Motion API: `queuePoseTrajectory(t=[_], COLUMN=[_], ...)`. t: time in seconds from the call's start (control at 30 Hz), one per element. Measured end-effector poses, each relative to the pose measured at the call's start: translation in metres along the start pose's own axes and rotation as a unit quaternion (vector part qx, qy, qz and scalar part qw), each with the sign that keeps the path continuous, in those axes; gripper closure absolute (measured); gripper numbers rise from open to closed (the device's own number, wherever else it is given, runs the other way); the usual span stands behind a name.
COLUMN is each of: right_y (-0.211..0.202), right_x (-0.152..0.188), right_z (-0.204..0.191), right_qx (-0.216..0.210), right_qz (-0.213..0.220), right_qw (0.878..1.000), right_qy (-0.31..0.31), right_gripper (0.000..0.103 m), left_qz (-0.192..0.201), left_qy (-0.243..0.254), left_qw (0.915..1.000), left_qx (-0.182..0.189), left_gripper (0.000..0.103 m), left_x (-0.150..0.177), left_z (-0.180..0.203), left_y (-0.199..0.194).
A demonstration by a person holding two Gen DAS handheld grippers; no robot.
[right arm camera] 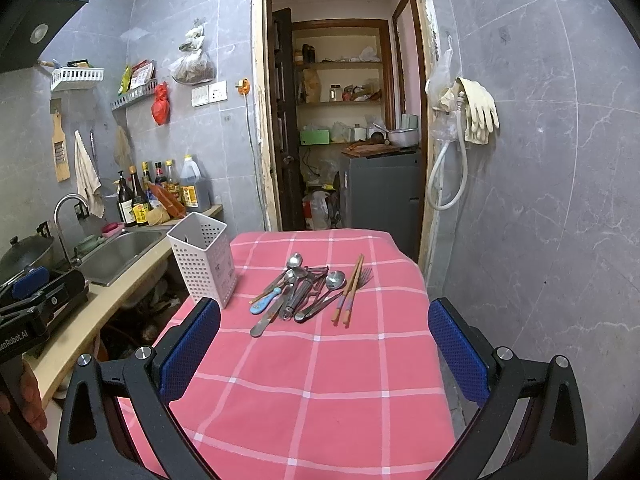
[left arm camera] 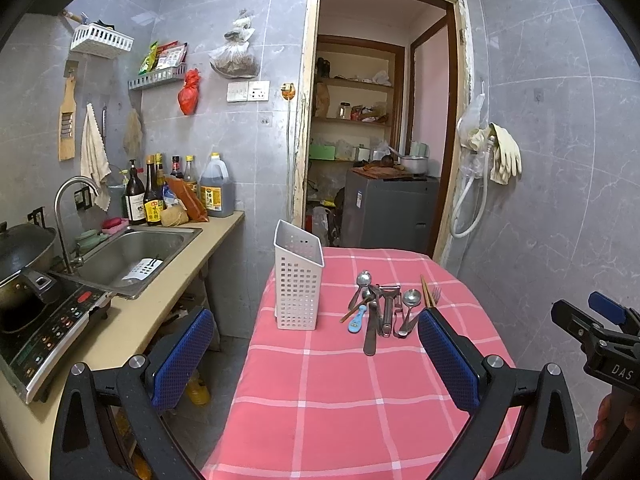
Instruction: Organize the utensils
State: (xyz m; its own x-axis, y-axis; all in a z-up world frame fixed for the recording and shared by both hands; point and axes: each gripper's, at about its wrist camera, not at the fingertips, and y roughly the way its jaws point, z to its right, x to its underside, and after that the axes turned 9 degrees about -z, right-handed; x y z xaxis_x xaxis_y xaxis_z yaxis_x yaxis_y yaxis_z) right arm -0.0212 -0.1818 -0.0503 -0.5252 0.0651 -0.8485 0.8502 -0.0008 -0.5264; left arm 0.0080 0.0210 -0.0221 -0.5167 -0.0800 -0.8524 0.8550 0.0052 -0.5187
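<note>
Both hand-held grippers, left (left arm camera: 308, 344) and right (right arm camera: 324, 332), gape empty; utensils (right arm camera: 308, 292) lie handles toward camera.

A small kitchen with grey marble-look wall tiles (left arm camera: 560, 80). A table under a pink checked cloth (right arm camera: 320, 400) stands centre. To the left, a beige counter (left arm camera: 120, 332) holds a steel sink (left arm camera: 136, 256) and sauce bottles (left arm camera: 148, 196). An open doorway (right arm camera: 344, 80) (frame paint chipped) shows pantry shelves. Rubber gloves (right arm camera: 480, 112) hang right.
</note>
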Motion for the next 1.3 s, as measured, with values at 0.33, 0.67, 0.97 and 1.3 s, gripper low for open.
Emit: queuePoseTrajectory(t=[0.33,0.67,0.97,1.3], right_y=[0.011,0.034,0.056,0.072], right_x=[-0.016,-0.053,-0.079,-0.101], right_z=[-0.006,-0.021,-0.038,-0.041], right_qx=[0.011,0.036,0.059,0.072], right_qz=[-0.003,0.016,0.027,0.020], right_qw=[1.000,0.999,0.998,0.997], right_qy=[0.006,0.018,0.022,0.027], right_gripper=[0.001,0.001,0.001,0.001], left_qz=[-0.007,0.007,0.023,0.010], left_qy=[0.006,0.023,0.039,0.046], left_qw=[0.9999,0.9988,0.9957,0.9941], left_qx=[0.013,0.043,0.081,0.098], left_gripper=[0.000,0.000,0.000,0.000], left_x=[-0.018,-0.059,-0.092,-0.109], left_z=[0.000,-0.005,-0.011,-0.014], left_y=[0.018,0.052,0.087,0.116])
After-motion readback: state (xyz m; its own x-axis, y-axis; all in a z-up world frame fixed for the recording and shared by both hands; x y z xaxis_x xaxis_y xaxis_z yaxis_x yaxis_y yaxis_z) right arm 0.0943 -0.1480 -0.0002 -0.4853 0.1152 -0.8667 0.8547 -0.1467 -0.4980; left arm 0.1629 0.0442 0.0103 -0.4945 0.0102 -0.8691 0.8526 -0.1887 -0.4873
